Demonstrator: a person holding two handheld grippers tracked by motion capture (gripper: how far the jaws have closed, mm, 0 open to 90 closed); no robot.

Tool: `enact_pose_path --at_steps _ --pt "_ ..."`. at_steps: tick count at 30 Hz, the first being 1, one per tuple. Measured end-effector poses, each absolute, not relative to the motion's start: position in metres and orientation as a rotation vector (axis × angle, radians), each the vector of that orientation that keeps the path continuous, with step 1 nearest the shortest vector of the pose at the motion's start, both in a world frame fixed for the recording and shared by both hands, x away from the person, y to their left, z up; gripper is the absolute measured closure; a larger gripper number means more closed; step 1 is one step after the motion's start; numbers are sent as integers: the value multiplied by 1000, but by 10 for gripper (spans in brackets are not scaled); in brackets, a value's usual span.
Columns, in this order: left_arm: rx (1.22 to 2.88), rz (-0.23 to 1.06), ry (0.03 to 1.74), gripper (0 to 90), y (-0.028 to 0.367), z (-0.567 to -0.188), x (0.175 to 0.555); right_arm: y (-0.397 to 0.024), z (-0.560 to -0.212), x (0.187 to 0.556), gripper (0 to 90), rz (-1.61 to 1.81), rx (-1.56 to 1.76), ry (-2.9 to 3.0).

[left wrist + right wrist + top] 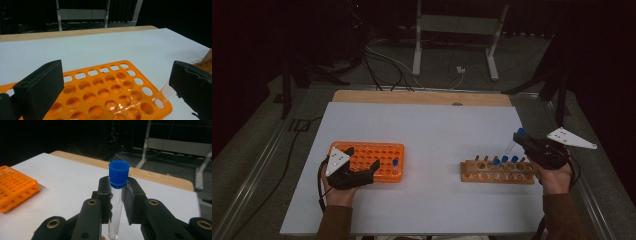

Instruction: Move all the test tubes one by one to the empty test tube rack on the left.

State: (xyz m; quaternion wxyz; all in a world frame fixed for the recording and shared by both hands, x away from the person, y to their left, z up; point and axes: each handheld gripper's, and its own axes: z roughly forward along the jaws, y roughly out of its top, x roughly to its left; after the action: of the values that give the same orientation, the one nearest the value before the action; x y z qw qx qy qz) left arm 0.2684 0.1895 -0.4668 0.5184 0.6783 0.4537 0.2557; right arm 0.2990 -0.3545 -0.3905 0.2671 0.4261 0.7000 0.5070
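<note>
Your right tongs (117,195) pinch the blue-capped tube (117,202) above the wooden rack (498,172); your left tongs (362,172) sit spread at the orange rack (107,92). Tilt it, and that smooth tube could slip.

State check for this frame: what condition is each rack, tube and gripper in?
right gripper: shut on the capped tube
capped tube: blue cap on, held clear of the racks
left gripper: open, astride the orange rack
orange rack: mostly empty, one tube in
wooden rack: holds three blue-capped tubes

white table top (427,130), metal frame (457,30), floor cables (382,62)
</note>
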Motion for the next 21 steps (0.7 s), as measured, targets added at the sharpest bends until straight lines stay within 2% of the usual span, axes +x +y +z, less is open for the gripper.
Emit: enact_pose_path --at_steps 8,21 --pt "1596 630 1057 6 185 -447 271 -323 -382 312 766 1368 1085 1947" --pt "1648 618 1005 7 162 -431 282 -272 -378 319 765 1409 1007 2028"
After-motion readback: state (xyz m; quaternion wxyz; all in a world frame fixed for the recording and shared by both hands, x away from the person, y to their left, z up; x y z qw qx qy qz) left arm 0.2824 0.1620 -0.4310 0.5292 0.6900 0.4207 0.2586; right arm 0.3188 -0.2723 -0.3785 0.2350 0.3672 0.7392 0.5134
